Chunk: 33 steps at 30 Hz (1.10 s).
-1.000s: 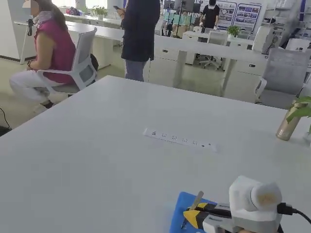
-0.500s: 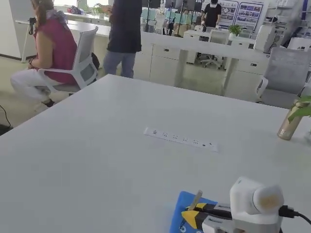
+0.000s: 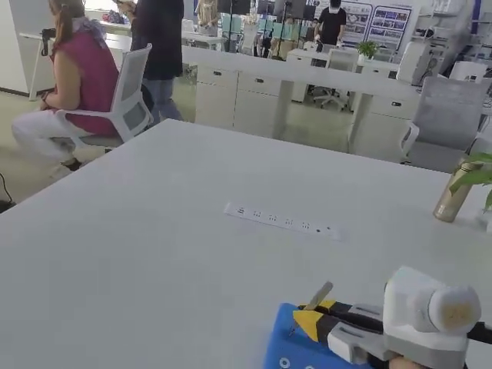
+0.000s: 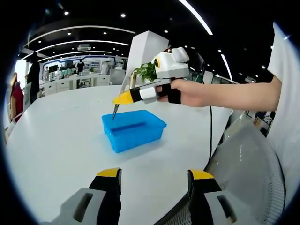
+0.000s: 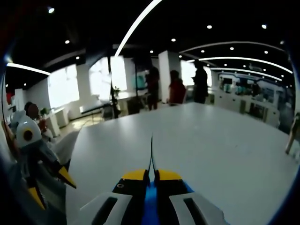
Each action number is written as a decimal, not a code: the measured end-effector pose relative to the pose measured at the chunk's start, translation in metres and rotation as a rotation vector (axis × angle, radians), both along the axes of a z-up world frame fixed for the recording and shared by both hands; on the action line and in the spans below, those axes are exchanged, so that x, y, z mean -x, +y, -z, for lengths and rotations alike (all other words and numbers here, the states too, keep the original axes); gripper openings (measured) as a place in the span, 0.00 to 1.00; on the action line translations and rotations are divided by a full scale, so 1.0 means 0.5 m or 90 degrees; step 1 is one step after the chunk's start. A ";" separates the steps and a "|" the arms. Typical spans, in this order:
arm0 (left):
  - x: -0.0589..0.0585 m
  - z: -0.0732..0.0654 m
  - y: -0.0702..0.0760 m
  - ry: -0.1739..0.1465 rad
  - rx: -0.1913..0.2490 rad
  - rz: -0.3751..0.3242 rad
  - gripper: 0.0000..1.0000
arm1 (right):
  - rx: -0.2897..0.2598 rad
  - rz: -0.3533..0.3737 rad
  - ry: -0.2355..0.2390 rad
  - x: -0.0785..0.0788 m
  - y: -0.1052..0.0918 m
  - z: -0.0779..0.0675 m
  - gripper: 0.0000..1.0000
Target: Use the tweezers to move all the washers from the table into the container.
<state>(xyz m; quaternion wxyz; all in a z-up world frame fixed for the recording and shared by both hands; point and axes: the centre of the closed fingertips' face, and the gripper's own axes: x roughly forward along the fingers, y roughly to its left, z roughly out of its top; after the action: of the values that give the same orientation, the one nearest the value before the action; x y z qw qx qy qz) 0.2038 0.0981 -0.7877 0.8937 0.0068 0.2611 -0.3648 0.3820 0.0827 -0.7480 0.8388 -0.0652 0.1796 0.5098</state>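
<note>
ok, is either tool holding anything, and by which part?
Right tool is shut on the tweezers, clamped about mid-length, tips free. Left tool is open, holding nothing.

Open-plan office. Big white table, power strip lying flat mid-top. Behind: long white desks, seated person in white mesh chair, grey chair right. Posters on far wall. Ceiling strip lights, bright windows.

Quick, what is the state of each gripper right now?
Left gripper: open, holding nothing.
Right gripper: closed on the tweezers.
</note>
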 end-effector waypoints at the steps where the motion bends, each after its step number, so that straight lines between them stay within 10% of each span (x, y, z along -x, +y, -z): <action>1: 0.000 0.000 0.000 0.000 0.000 0.000 0.56 | -0.006 0.003 -0.004 0.001 -0.001 -0.012 0.03; 17: 0.001 -0.009 -0.003 -0.004 0.015 0.000 0.55 | -0.078 0.031 -0.033 0.088 -0.048 -0.114 0.03; 29: -0.005 -0.041 0.004 -0.027 0.059 -0.022 0.41 | -0.057 -0.044 0.010 0.206 -0.048 -0.056 0.03; 33: 0.000 -0.076 -0.017 -0.036 0.130 0.002 0.46 | -0.041 -0.092 0.036 0.255 -0.037 -0.028 0.03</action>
<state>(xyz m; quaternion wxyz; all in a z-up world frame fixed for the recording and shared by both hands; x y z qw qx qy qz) 0.2040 0.0895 -0.7499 0.8963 -0.0732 0.1971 -0.3904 0.2544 0.0644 -0.7339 0.7961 -0.0368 0.1818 0.5760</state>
